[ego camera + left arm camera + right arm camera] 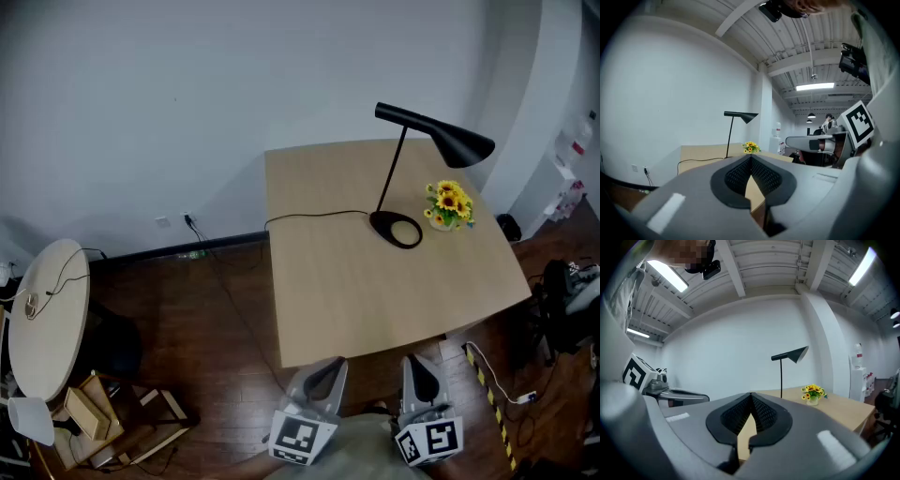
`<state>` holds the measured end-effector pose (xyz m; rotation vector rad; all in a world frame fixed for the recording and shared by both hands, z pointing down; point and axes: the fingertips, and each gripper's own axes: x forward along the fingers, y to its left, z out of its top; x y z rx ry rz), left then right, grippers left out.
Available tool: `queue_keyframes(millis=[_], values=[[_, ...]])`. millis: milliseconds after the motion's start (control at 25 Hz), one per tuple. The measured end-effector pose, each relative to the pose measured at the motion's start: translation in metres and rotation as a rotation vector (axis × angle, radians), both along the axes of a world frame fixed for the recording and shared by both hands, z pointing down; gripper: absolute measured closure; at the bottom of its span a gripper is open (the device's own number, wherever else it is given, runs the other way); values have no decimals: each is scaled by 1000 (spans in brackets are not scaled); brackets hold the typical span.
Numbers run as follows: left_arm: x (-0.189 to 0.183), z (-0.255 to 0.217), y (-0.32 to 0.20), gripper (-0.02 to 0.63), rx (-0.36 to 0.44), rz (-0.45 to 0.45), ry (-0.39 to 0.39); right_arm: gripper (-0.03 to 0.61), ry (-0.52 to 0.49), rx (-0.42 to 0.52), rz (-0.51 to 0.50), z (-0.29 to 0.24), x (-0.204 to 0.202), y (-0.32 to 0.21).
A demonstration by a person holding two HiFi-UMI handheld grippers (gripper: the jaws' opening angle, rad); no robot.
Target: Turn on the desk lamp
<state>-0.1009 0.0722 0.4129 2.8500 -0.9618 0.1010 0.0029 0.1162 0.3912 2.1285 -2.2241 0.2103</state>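
Note:
A black desk lamp (412, 169) stands on the far right part of the light wooden table (328, 281), its round base (396, 229) beside a small pot of yellow flowers (448, 206). Its shade (459, 142) is dark and its black cord (309, 216) runs off the left edge. The lamp also shows in the left gripper view (739, 116) and in the right gripper view (790, 356). My left gripper (323, 377) and right gripper (420, 375) hang side by side just off the table's near edge, both shut and holding nothing, far from the lamp.
A round white side table (47, 319) with a cable stands at far left, with wooden frames (122, 422) on the dark floor below it. A wall socket (187, 221) sits low on the white wall. Dark equipment (567, 300) and a yellow-black striped strip (489, 394) lie right.

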Motion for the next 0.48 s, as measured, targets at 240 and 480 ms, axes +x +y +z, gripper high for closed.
queue_keyframes(millis=[240,480], values=[[-21,8,-7,614,-25,-31,-26,578,-13,-3,-9,4,-14,-12],[-24,10,-33,614,-15,-91,-47,578,-36,-5,-47,11,-6,-44]])
